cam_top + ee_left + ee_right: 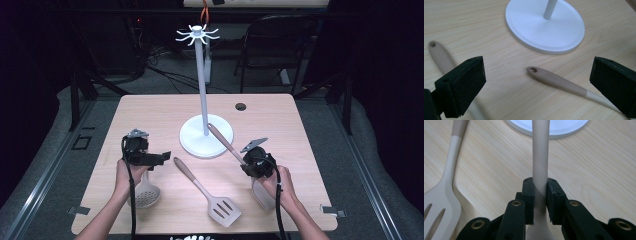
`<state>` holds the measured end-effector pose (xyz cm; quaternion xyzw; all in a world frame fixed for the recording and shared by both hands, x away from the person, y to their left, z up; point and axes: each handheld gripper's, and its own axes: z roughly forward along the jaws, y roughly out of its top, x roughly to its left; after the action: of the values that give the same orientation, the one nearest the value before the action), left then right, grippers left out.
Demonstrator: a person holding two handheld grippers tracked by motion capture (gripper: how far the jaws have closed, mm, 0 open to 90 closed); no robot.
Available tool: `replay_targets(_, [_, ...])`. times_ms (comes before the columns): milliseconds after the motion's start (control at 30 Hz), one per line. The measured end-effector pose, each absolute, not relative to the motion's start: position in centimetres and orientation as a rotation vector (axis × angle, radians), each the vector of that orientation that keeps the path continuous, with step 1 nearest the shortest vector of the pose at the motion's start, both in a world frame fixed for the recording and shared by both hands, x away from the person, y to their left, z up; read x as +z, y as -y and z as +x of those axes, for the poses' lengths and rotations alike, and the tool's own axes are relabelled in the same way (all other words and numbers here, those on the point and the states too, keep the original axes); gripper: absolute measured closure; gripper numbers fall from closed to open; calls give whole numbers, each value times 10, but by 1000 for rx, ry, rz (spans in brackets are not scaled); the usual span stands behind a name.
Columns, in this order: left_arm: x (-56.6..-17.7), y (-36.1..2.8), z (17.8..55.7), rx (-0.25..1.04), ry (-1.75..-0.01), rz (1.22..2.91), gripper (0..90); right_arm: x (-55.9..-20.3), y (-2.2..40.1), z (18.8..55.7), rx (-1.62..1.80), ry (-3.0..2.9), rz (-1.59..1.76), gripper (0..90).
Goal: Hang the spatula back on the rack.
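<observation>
A utensil [227, 145] was clamped by its handle between the jaws of the right gripper [248, 161], the pads [528, 195] pressed on both sides of the shaft, its broad end hanging below the hand; what kind of head it carried could not be made out. The handle was tilted up and away toward the white stand [206, 135], its tip over the base rim, presumably so the hole at the handle end could be brought to one of the hooks [198, 35] at the top of the pole. The grip was taken low on the handle, near the head, which left the long free end clear for hooking. The left gripper [162, 157] was held with jaws well apart and nothing between them, hovering above the tabletop [280, 115] and pointed at the slotted spatula [207, 192], whose handle [556, 81] was seen lying flat between the open pads, hole end toward the stand base; it was judged to be lined up for the next pick. A skimmer [145, 194] lay flat under the left hand, handle partly covered by the gripper body. The spatula and skimmer were left flat on the tabletop near the stand, apparently waiting to be hung. No utensil was yet on the hooks.
</observation>
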<state>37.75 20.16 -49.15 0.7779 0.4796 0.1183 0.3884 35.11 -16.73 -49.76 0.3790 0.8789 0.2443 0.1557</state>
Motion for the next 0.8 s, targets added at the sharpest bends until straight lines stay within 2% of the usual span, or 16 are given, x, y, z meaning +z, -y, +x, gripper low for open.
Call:
replay_targets(300, [-488, -176, 379, 274, -1162, 2005, 0, -497, 157, 353, 720, -2510, 1050, 782])
replay_targets(800, [-484, -128, 386, 194, -1072, 1942, 0, -488, 144, 360, 802, -2459, 1011, 782])
